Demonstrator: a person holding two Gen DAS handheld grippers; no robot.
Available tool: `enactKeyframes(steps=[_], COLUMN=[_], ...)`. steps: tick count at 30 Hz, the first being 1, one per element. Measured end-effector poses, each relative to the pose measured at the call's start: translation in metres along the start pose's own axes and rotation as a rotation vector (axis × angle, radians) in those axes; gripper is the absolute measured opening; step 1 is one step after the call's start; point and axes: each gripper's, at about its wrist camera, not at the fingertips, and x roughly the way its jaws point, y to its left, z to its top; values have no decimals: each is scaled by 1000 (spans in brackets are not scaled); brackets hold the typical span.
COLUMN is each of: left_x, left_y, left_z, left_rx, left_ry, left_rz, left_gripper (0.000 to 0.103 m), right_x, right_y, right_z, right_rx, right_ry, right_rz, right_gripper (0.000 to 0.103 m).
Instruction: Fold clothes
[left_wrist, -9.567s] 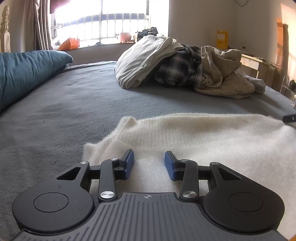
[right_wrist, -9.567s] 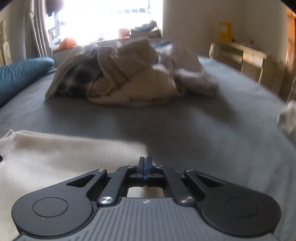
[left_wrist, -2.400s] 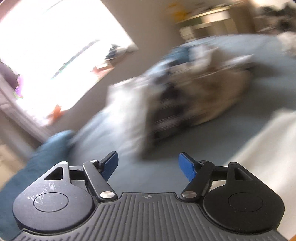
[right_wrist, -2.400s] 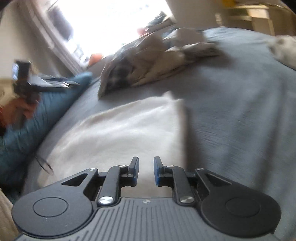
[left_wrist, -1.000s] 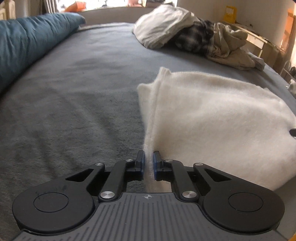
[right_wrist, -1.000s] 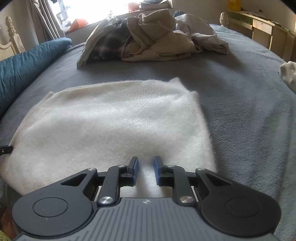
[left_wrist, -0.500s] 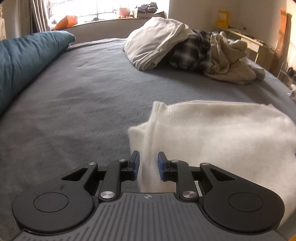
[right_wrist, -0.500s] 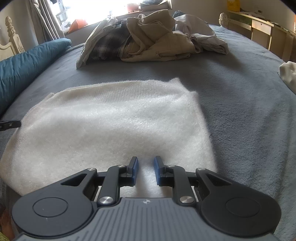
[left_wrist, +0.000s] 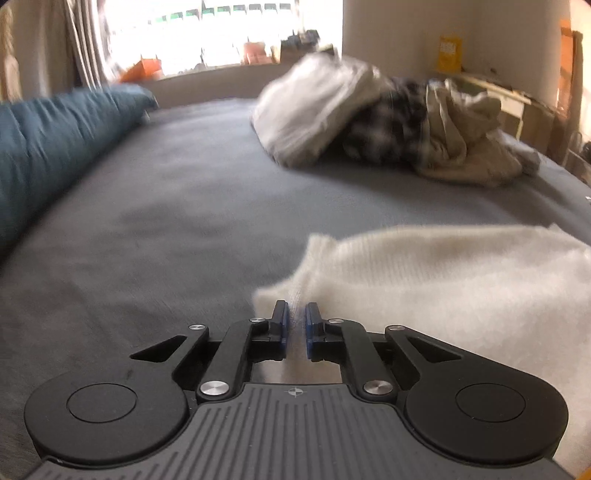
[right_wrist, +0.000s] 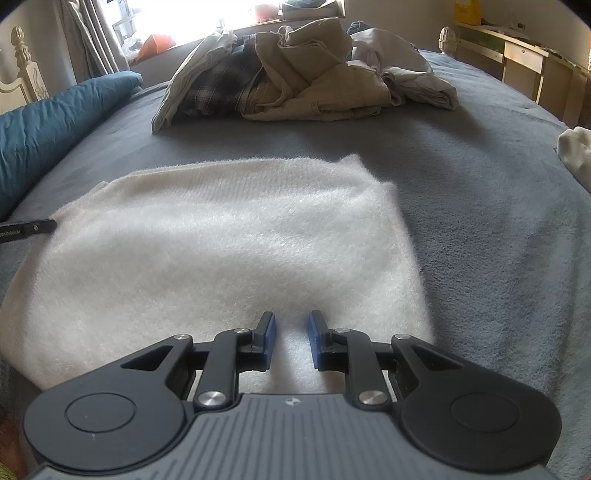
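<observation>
A fluffy white sweater (right_wrist: 221, 240) lies spread on the grey bed cover (right_wrist: 480, 221). My left gripper (left_wrist: 295, 325) sits at the sweater's (left_wrist: 443, 288) near left corner. Its blue pads are pinched on a thin ridge of the white fabric, and the jaws have just closed onto it. My right gripper (right_wrist: 291, 339) is at the near hem toward the sweater's right side. Its pads stand a little apart with thick white fabric bunched between them. A black part of the left gripper (right_wrist: 33, 227) shows at the left edge of the right wrist view.
A heap of beige, grey and plaid clothes (right_wrist: 303, 70) lies farther back on the bed. A teal pillow (left_wrist: 55, 140) runs along the left side. A wooden desk (right_wrist: 524, 59) stands at the right, and another pale garment (right_wrist: 576, 151) lies at the right edge.
The left gripper's jaws widened briefly, then closed again on the sweater's left edge. It also shifted, tilted up, and the corner now bunches toward it. The right gripper and its grip look unchanged.
</observation>
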Motion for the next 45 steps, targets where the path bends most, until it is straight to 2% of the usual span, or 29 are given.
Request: enactKeyframes(steps=[2, 4, 10, 13, 14, 15, 18, 20, 21, 24, 31, 33, 37, 41, 42, 45], left_x=[-3, 5, 18, 14, 12, 12, 16, 29, 36, 54, 67, 65, 65, 66, 65, 52], left_y=[-1, 1, 4, 12, 14, 14, 14, 15, 15, 14, 21, 26, 28, 19, 17, 15], left_z=[-4, -11, -6, 1, 3, 5, 15, 22, 25, 30, 35, 35, 36, 36, 36, 36], left_rx=[-3, -11, -52, -66, -69, -66, -53, -57, -58, -69, -108, -123, -141, -60, -54, -61], left_ry=[-20, 15, 82, 79, 74, 61, 30, 56, 83, 135, 158, 162, 184, 183, 173, 106], left_rz=[37, 64, 54, 13, 1, 2, 8, -49, -71, -111, -150, -160, -167, -148, -135, -93], left_gripper=[8, 8, 9, 14, 20, 28, 34, 41, 41, 41, 39, 31, 22, 16, 10, 8], right_x=[0, 1, 2, 2, 2, 2, 2, 2, 2, 1, 2, 2, 3, 3, 3, 3], right_y=[0, 0, -3, -3, -3, -3, -4, -3, -3, -2, -2, -2, -2, -3, -3, -3], right_z=[0, 0, 0, 0, 0, 0, 0, 0, 0, 0, 0, 0, 0, 0, 0, -1], right_rx=[-1, -3, -7, -6, -7, -7, -7, -8, -9, -12, -14, -14, -13, -14, -13, -13], right_ry=[1, 1, 3, 1, 2, 2, 2, 1, 1, 2, 5, 4, 3, 2, 2, 1], right_rz=[1, 2, 6, 7, 8, 8, 10, 9, 8, 6, 3, 5, 8, 9, 9, 11], right_gripper=[21, 21, 21, 21, 21, 21, 21, 21, 21, 21, 21, 22, 22, 22, 22, 22])
